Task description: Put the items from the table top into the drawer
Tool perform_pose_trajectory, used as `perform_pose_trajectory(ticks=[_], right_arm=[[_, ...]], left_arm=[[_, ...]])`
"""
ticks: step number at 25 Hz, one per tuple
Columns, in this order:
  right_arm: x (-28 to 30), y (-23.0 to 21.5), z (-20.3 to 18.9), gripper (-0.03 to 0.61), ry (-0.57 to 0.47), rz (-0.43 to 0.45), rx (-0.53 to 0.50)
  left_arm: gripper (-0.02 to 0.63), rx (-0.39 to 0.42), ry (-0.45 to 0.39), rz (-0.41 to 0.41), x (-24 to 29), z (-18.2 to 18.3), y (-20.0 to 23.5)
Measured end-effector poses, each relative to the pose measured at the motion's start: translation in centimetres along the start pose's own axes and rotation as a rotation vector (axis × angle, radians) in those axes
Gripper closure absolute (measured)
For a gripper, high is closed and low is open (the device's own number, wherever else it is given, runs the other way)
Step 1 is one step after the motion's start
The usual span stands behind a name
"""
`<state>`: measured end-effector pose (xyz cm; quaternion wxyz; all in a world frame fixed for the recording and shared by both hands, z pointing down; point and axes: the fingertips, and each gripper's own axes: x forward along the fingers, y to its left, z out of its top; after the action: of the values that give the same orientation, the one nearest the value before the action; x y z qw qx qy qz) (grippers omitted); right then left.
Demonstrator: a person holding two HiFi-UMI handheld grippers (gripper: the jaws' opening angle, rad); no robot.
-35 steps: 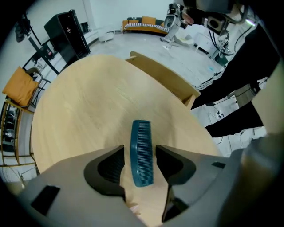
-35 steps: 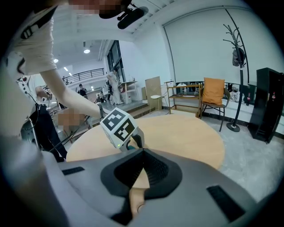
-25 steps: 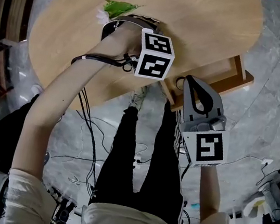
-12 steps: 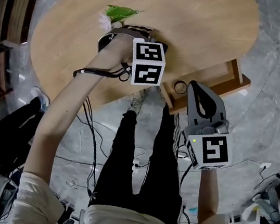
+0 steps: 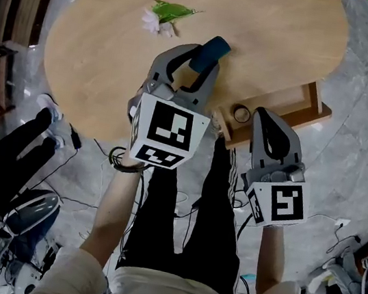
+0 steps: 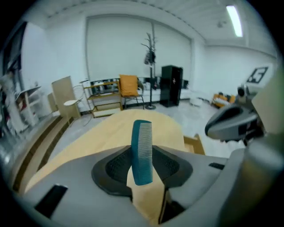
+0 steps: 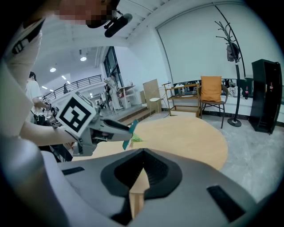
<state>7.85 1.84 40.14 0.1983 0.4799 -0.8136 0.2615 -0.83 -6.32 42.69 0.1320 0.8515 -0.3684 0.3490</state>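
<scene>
One comb [image 5: 210, 53], one flower [image 5: 162, 16], one drawer [image 5: 294, 108]

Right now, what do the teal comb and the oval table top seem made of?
Comb: probably moulded plastic; uniform teal, smooth, fine even teeth. Table top: light wood or veneer, matte; faint grain shows, which one I cannot tell.

surface: oval wooden table [image 5: 278, 33] | on it: pink flower with green leaf [image 5: 162, 16]
</scene>
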Motion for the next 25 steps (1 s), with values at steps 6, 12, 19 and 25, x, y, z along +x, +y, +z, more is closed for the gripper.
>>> perform_pose_trajectory(ticks=[6, 12, 19, 25], right_arm=[[-0.3, 0.7, 1.3, 0.574, -0.033, 0.012, 0.012], [-0.3, 1.1, 1.7, 0.574, -0.053, 0.021, 0.009], [-0.9, 0.8, 1.6, 0.574, -0.066, 0.005, 0.022], [-3.0, -2.2, 1.4, 0.574, -0.108, -0.097, 0.07]], left_arm=[[0.462, -0.28, -0.247, 0.108, -5.7, 3.3, 0.0], [0.463, -0.36, -0.257, 0.138, -8.0, 3.3, -0.1], [0.464, -0.35, -0.255, 0.13, -8.7, 4.0, -0.7], [0.465, -0.291, -0.225, 0.015, -7.1, 4.5, -4.9]])
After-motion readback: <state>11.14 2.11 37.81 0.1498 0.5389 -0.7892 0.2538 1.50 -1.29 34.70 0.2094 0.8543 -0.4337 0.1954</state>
